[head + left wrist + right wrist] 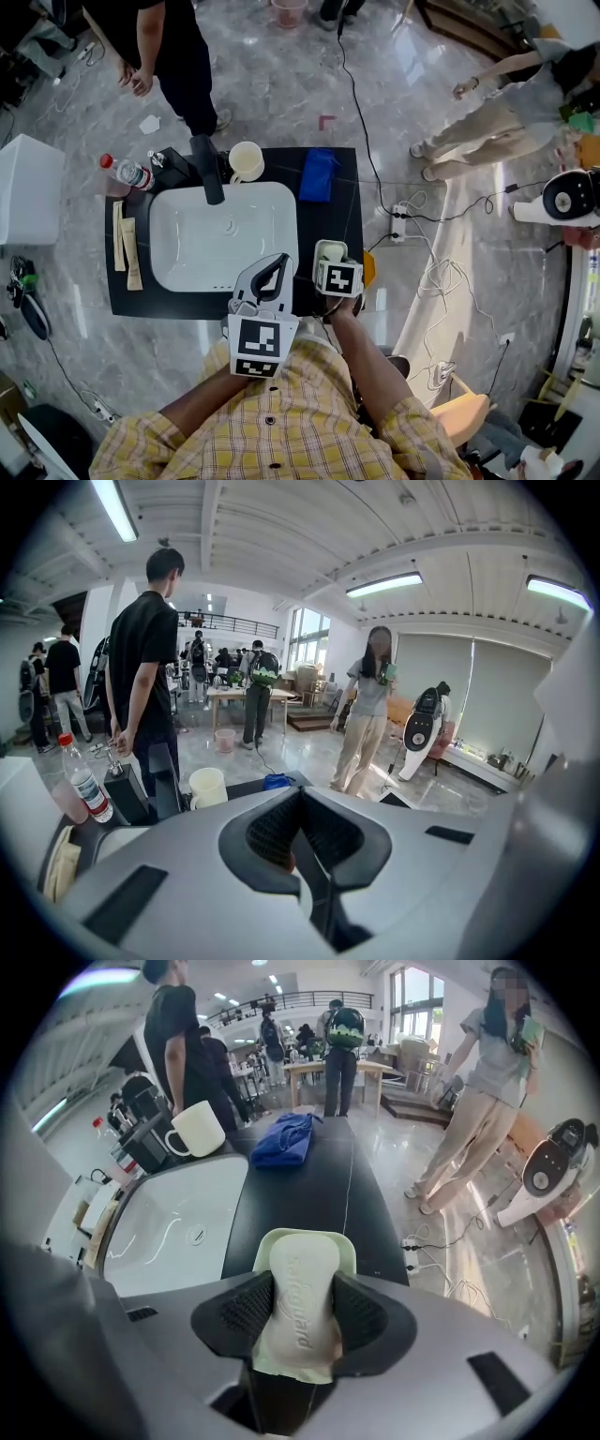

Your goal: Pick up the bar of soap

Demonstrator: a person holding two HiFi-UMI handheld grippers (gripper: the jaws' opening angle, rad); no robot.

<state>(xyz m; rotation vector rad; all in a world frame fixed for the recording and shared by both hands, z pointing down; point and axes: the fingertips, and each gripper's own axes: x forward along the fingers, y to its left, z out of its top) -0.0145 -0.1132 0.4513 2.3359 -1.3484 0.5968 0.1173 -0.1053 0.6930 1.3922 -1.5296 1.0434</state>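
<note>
The white bar of soap (304, 1265) lies in a pale green dish (305, 1236) on the black counter (309, 1194), to the right of the sink. My right gripper (302, 1286) reaches down over the dish, and its two black pads sit against the soap's long sides. In the head view the soap (330, 249) shows just beyond the right gripper (332, 261) and its marker cube. My left gripper (279, 262) hangs above the sink's near right corner with its jaws closed and nothing between them; its own view shows the left gripper (300, 797) tips meeting.
A white sink (169, 253) fills the counter's middle, with a black faucet (208, 171) behind it. A cream mug (247, 161), a blue cloth (319, 174) and a bottle (127, 172) stand along the back. Wooden sticks (128, 251) lie at the left. A person (173, 52) stands behind the counter; cables (412, 217) trail on the floor to the right.
</note>
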